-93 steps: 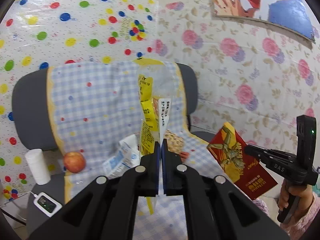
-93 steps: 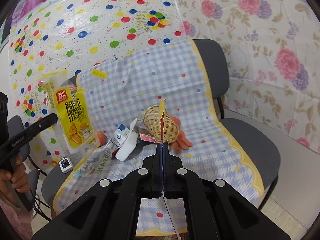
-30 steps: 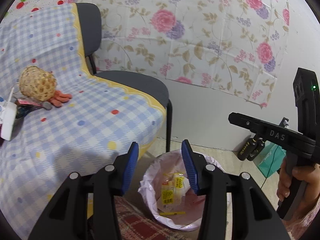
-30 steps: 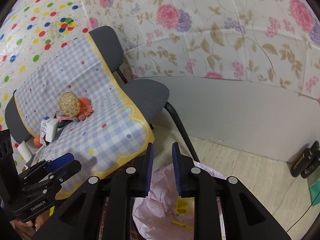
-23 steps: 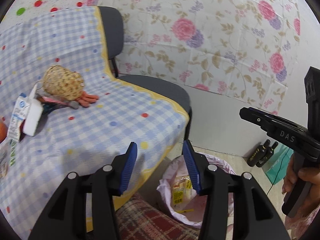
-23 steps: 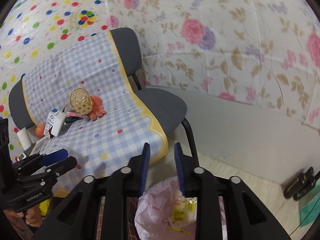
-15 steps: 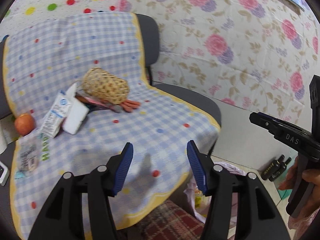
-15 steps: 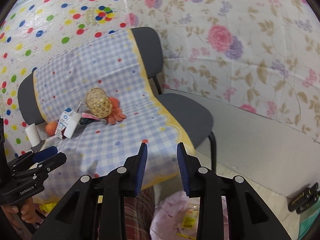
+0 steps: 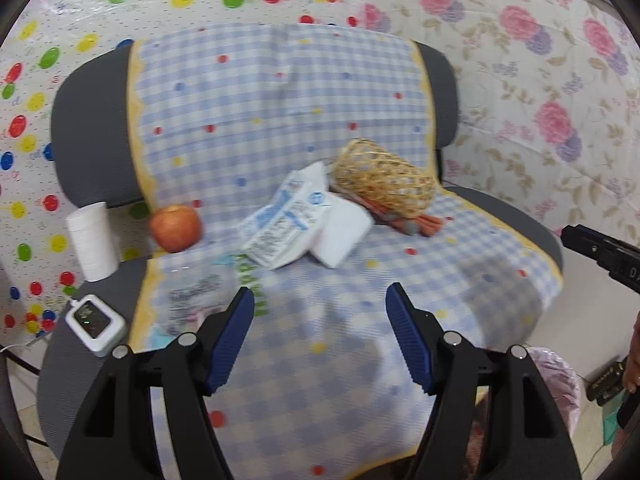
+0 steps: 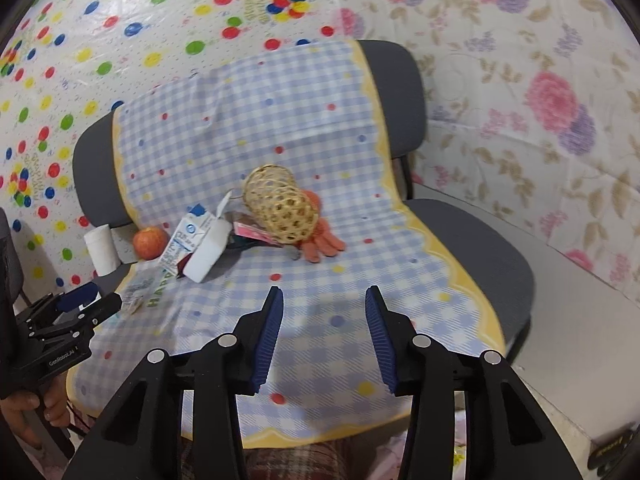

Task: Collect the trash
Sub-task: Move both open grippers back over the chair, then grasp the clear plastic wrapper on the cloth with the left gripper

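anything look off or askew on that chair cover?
Yes. The milk carton lies tipped on its side with its top torn open. The woven basket is toppled too, resting over an orange glove. A clear wrapper lies crumpled near the cover's edge.

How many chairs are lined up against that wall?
2 that I can see: the grey chair under the checked cloth, and a second grey chair beside it on the floral-wall side. More may stand beyond the frame.
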`<state>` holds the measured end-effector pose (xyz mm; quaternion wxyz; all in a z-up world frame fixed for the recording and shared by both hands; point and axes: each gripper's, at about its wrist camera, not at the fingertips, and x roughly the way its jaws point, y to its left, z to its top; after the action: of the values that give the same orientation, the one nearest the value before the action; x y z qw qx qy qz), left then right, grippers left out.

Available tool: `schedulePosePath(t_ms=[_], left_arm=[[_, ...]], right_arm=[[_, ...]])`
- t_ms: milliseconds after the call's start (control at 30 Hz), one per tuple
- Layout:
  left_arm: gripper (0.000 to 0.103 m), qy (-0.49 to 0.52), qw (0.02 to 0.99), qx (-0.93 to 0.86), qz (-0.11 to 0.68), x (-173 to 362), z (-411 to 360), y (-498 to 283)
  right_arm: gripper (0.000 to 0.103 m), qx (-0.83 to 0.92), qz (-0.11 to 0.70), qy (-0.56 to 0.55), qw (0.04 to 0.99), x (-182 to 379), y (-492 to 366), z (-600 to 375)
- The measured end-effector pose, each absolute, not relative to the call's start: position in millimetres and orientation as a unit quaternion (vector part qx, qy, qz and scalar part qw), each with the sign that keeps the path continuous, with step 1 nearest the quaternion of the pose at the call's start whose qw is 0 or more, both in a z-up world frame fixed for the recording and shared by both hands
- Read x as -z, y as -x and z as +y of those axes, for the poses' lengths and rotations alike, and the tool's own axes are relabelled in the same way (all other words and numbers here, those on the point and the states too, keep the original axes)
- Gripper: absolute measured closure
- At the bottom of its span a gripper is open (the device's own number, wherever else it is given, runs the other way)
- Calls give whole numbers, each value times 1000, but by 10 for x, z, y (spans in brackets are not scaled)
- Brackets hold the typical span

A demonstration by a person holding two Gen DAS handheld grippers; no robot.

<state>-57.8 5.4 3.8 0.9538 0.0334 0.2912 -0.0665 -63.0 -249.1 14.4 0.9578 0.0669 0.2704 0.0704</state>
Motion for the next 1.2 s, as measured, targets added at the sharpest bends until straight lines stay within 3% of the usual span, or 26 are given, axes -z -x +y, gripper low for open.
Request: schedulePosePath(t_ms=[300, 467, 567, 667, 800, 967, 1067, 1167, 1200], left_arm=[[36, -25, 948, 4, 316, 165, 639, 350], [36, -39, 936, -4, 350, 430, 718, 250], [37, -40, 930, -4, 365, 573, 757, 198], [42, -40, 928, -2, 371, 634, 773, 129], [50, -45, 922, 3, 385, 677, 757, 11], [53, -65, 915, 4, 399, 706, 686, -124], [59, -61, 911, 13, 408, 717, 690, -215], [75, -56, 910, 28, 409, 719, 684, -226], [89, -55, 910, 30, 409, 720, 684, -221]], right_arm=[[42, -119, 276, -53, 952, -92, 258, -1952], [42, -133, 276, -42, 951, -56, 149, -1746], [48, -135, 280, -35, 950, -24, 103, -1685], [54, -136, 286, -32, 948, 20, 57, -1665], [54, -136, 292, -31, 946, 62, 10, -1658], [55, -136, 295, -33, 945, 88, -16, -1652], [54, -138, 294, -32, 945, 94, 3, -1640], [55, -140, 291, -28, 946, 91, 46, -1647], [56, -140, 289, -27, 947, 86, 62, -1657]])
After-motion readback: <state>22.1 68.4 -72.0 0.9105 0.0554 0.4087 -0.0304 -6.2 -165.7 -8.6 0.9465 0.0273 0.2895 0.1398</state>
